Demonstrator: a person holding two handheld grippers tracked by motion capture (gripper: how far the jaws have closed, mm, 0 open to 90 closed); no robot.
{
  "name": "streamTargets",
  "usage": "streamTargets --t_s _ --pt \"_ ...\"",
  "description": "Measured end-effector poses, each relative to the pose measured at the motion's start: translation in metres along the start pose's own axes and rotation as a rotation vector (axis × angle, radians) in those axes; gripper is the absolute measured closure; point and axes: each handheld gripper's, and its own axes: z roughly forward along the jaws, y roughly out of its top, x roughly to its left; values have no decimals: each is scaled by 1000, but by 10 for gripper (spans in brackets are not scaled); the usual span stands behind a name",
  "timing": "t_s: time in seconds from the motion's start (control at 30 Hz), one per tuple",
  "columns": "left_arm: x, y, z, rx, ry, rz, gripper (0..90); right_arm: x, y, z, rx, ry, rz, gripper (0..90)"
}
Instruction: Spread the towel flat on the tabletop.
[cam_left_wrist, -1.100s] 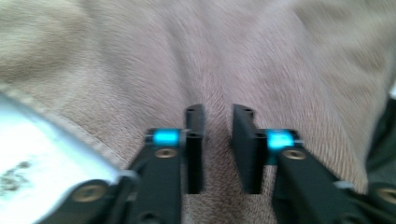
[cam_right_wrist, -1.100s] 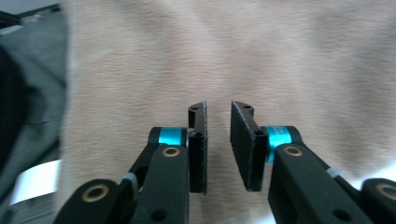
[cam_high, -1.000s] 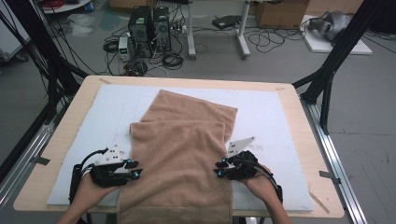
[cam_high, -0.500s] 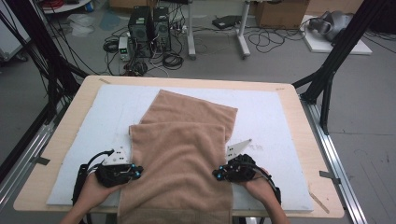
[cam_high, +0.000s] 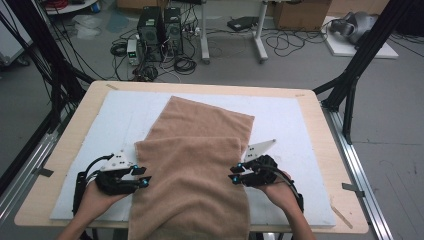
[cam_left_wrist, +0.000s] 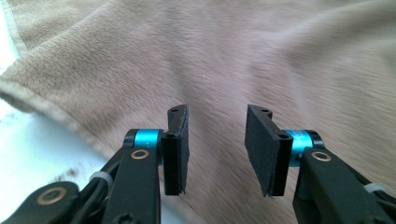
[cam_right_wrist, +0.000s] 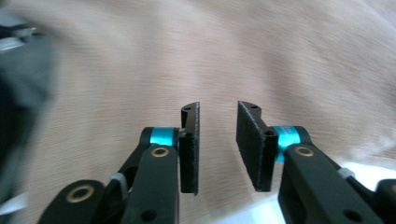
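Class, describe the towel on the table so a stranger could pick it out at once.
Find the wooden table with the white mat on it. In the mat's middle lies the tan towel, folded over itself, its near end hanging off the table's front edge. It is the one soft, fuzzy brown thing there.

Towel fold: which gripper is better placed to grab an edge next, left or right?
Near even, slightly left. The left gripper sits at the towel side edge, which its own view shows close by. The right gripper mirrors it. Both have just opened, nothing between the jaws.
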Motion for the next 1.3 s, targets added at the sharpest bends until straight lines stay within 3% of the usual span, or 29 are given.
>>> streamTargets --t_s 0.1,0.2,0.23,0.37,0.57,0.8,0.9,0.97,1.03,1.1,1.2,1.23,1.3 --pt "7 1 14 31 2 -9 597 -14 -2 13 25 -9 35 691" --pt "7 1 27 80 -16 -2 623 -20 -5 25 63 0 56 702" --pt "6 1 28 74 -7 10 637 -20 -6 28 86 4 52 723" --pt "1 0 26 71 -21 23 801 -16 -10 29 54 14 50 861" --pt "-8 -9 14 43 -31 27 841 1 -12 23 65 64 9 871" --pt "-25 -19 -15 6 -77 59 841 35 -19 9 22 126 -38 873" --pt "-28 -18 -24 -11 -80 61 753 47 -18 -2 -35 147 -77 863" --pt "-22 -15 -22 -2 -60 49 651 43 -14 -9 -70 114 -59 809" --pt "-16 -13 -15 1 -47 39 636 32 -11 -9 -56 59 -48 770" --pt "-11 -12 -5 15 -51 13 626 20 -8 -2 -44 46 -20 719" --pt "-9 -15 10 75 -60 22 651 8 -7 17 27 46 10 670" --pt "-10 -16 12 52 -52 21 667 6 -8 23 51 47 10 675" --pt "-9 -16 12 51 -49 10 759 6 -10 32 71 51 3 738"
